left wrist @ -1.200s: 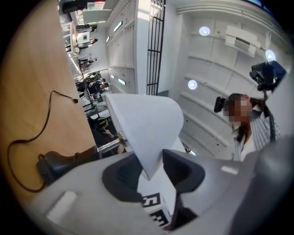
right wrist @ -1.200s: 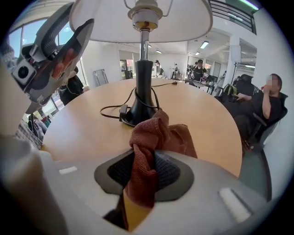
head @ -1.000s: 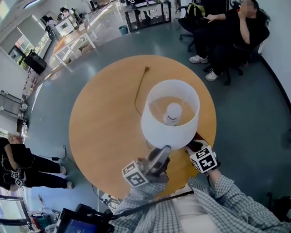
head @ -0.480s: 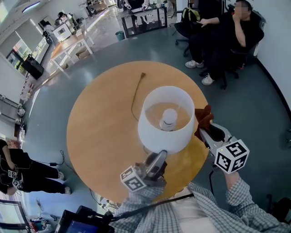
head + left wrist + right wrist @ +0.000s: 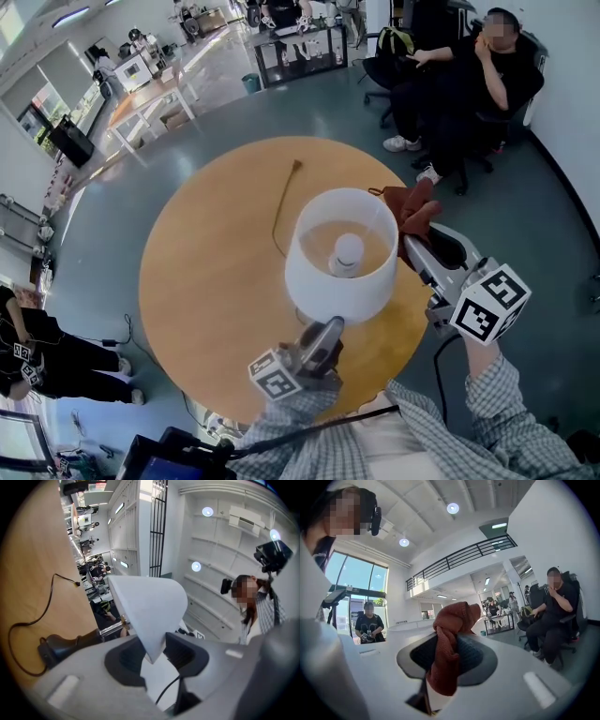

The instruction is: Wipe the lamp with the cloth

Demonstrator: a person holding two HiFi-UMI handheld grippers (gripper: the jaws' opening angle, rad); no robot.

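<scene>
The lamp (image 5: 342, 255) stands upright mid-frame, its shade's lower rim pinched by the left gripper (image 5: 328, 326), while the right gripper (image 5: 411, 241), clamped on the rust cloth (image 5: 412, 206), hangs just right of the shade's upper rim.

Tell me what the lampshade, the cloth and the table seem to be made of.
The lampshade: probably fabric or paper, matte white, thin-walled. The cloth: rust-red textile, fine weave visible, soft folds. The table: wood or wood-look laminate, smooth, evenly tan.
</scene>
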